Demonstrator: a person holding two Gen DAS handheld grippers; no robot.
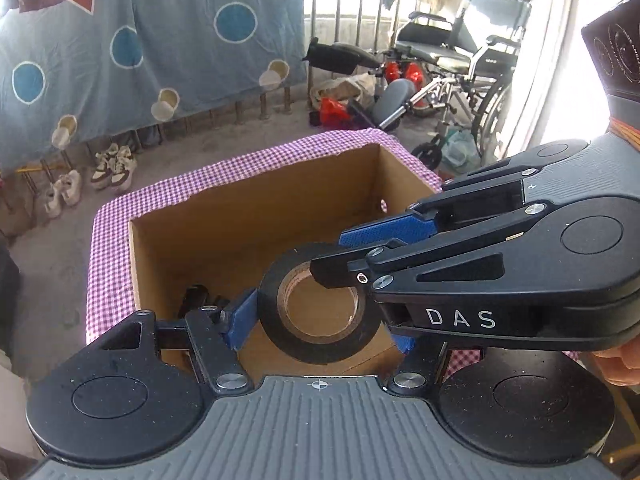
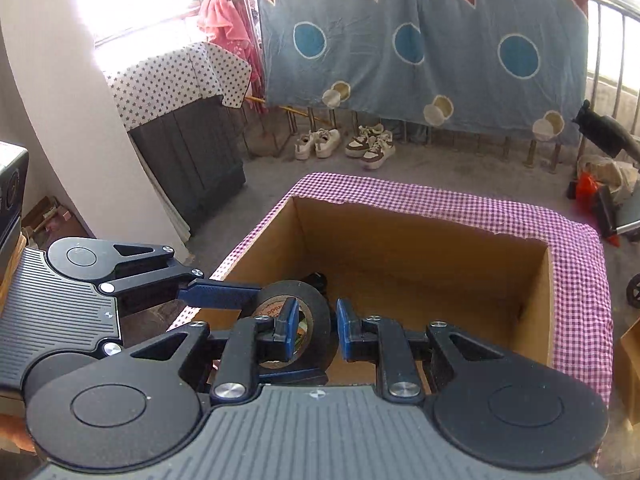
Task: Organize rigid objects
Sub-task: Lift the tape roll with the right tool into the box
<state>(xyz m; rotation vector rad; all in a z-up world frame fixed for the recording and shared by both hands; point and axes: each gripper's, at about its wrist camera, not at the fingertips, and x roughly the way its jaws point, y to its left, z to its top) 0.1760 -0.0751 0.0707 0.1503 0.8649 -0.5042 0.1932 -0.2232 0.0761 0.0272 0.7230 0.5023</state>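
Observation:
A black roll of tape (image 1: 320, 312) with a brown cardboard core hangs over the near part of an open cardboard box (image 1: 256, 208). My left gripper (image 1: 320, 326) is shut on the roll from both sides with its blue pads. My right gripper (image 2: 318, 322) comes in from the right in the left wrist view; one finger reaches into the core, the other lies outside the ring, with a gap to the tape (image 2: 296, 320). A dark object (image 1: 196, 296) lies on the box floor; it also shows in the right wrist view (image 2: 318, 278).
The box (image 2: 420, 236) stands on a table with a purple checked cloth (image 2: 576, 272). Behind are a railing with a blue quilt (image 1: 140, 40), shoes (image 1: 112, 164) on the floor, a wheelchair (image 1: 460, 64) at right, and a star-patterned covered cabinet (image 2: 180, 80) at left.

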